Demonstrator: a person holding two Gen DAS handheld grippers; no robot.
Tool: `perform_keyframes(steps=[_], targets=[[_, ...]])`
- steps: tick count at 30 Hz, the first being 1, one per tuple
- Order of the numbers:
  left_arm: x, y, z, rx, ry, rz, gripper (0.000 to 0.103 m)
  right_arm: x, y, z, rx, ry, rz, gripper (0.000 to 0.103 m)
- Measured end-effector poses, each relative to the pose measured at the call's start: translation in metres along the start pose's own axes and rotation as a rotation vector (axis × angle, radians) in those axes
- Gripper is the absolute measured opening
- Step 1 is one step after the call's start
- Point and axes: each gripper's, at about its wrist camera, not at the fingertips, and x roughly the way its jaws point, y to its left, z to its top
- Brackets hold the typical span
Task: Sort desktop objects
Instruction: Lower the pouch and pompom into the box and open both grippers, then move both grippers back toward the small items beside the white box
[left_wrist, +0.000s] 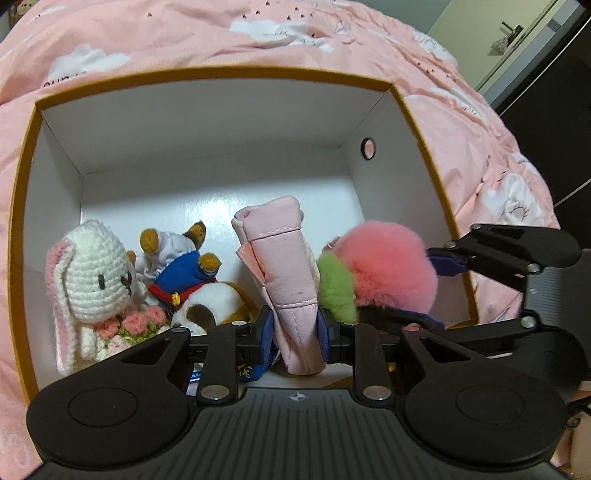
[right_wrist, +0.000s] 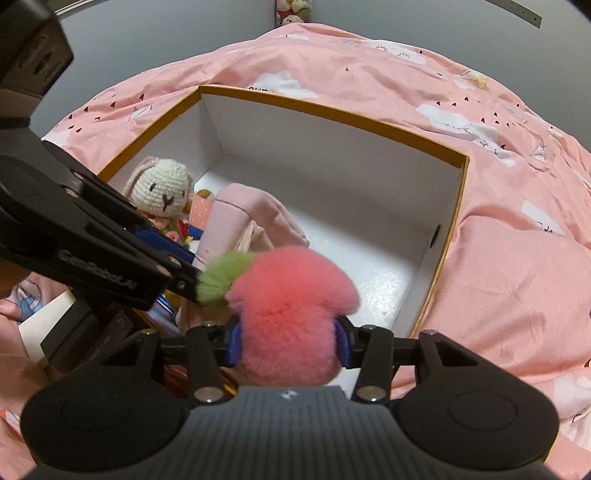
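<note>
nearest, the left gripper has its jaws narrow and clamped on a rolled pink cloth, which stands upright between the blue pads, its lower end near the box floor. at about 2 o'clock from it, the right gripper has its jaws half wide and pressed on either side of a pink pompom with a green tuft, held over the near right part of the box. the tuft brushes the cloth's side.

beyond the left jaws, at 10 o'clock, a crocheted bunny sits against the box's left wall with small pink knitted flowers at its base. just right of the bunny lies a plush dog in a blue and white outfit, on its back, paws up.

the far half of the white box floor is bare. the orange-rimmed box rests on a bed with a pink cloud-print cover.
</note>
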Motion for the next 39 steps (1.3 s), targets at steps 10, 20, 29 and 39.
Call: perform_keyframes(steps=[10, 20, 29, 39], targets=[[0.001, 0.003, -0.005, -0.003, 0.004, 0.005, 0.03, -0.001, -0.002, 0.0, 0.022, 0.009, 0.018, 0.05], [-0.032, -0.001, -0.014, 0.018, -0.083, 0.006, 0.033, -0.016, -0.003, -0.01, 0.063, -0.021, 0.005, 0.05], [-0.081, -0.014, -0.033, 0.044, -0.234, 0.059, 0.033, -0.042, 0.002, -0.014, 0.139, -0.142, 0.034, 0.05], [-0.124, -0.016, -0.069, 0.026, -0.376, 0.182, 0.033, -0.066, 0.023, -0.018, 0.263, -0.29, 0.092, 0.052]])
